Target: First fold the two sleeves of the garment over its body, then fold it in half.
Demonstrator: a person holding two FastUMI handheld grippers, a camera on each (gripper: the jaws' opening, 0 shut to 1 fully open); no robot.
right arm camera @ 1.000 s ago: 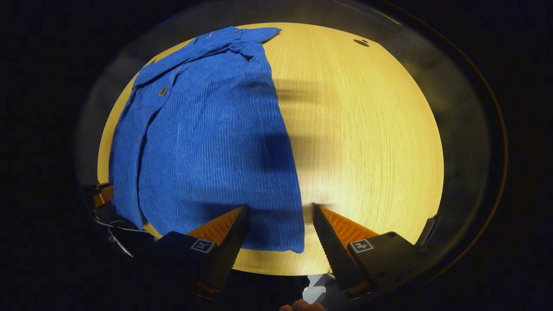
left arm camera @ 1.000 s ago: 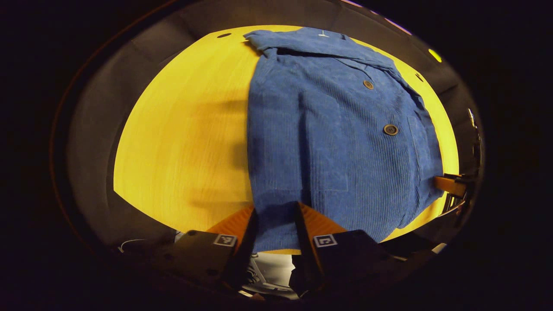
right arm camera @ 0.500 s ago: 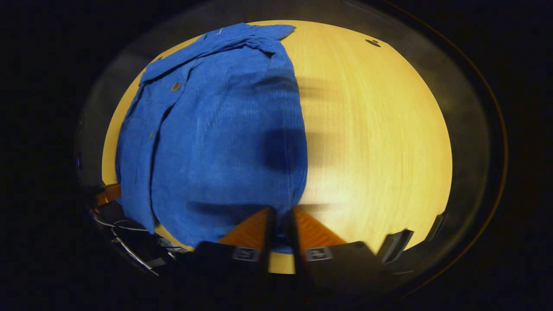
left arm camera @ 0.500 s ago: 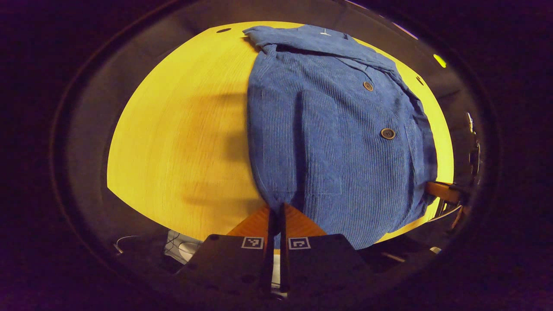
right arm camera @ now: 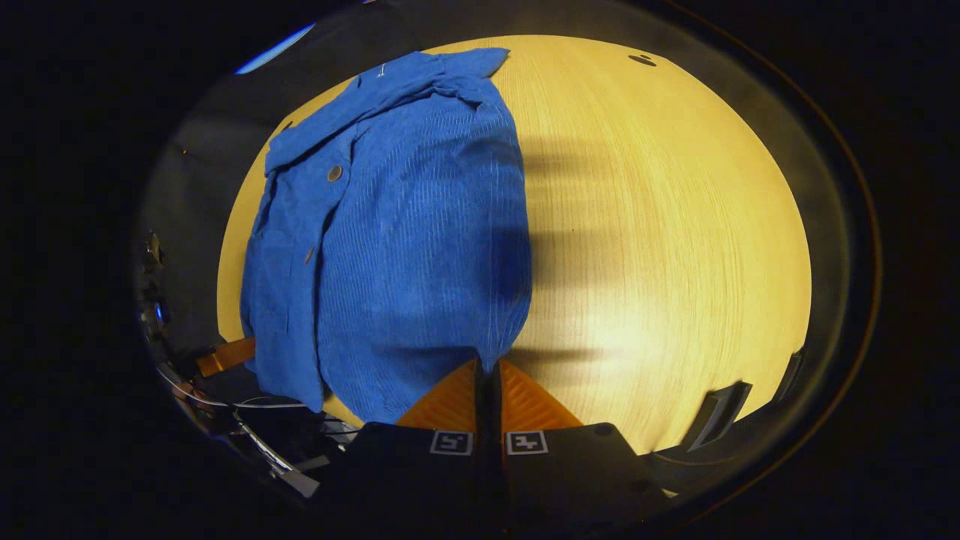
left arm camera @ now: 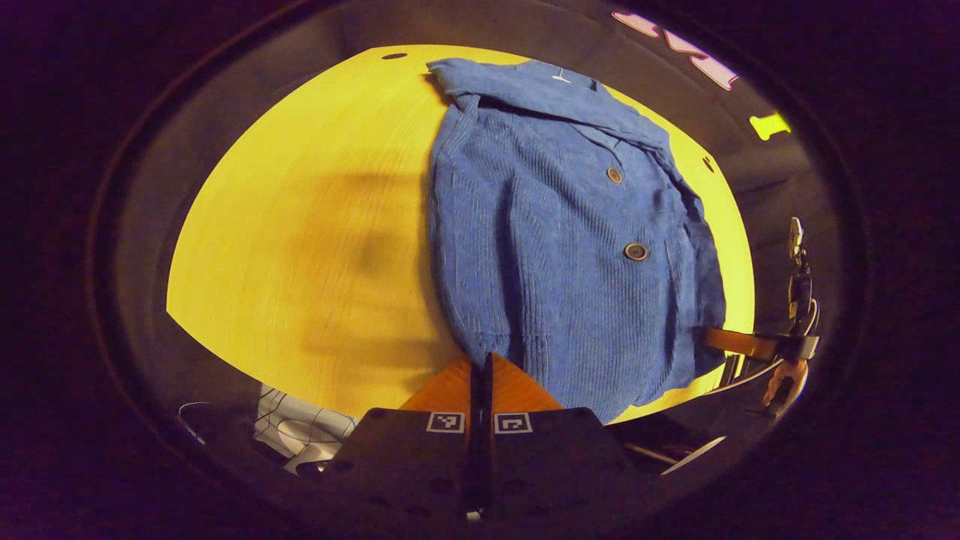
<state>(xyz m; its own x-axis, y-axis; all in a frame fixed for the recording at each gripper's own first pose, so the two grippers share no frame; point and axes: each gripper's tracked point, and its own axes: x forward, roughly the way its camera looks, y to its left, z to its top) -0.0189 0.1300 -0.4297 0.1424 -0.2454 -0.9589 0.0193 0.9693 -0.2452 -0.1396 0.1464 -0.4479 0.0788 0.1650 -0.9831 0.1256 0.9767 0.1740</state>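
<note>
A blue corduroy jacket (left arm camera: 570, 247) with brown buttons lies on a yellow wooden table (left arm camera: 300, 225), both sleeves folded over its body, collar at the far end. My left gripper (left arm camera: 481, 361) is shut on the jacket's near hem corner, and the cloth rises a little from the table. In the right gripper view the same jacket (right arm camera: 405, 240) fills the left half of the table (right arm camera: 660, 225), and my right gripper (right arm camera: 487, 367) is shut on the other near hem corner. The right gripper's orange finger (left arm camera: 739, 343) pokes out at the jacket's right edge in the left gripper view.
The table's near edge runs just under both grippers. Bare tabletop lies left of the jacket in the left gripper view and right of it in the right gripper view. A small dark hole (right arm camera: 643, 59) sits near the table's far edge. Cables (right arm camera: 225, 420) hang below the near edge.
Both grippers went from open around the hem corners to shut on them, then lifted slightly, drawing the near hem up and bunching the cloth inward.
</note>
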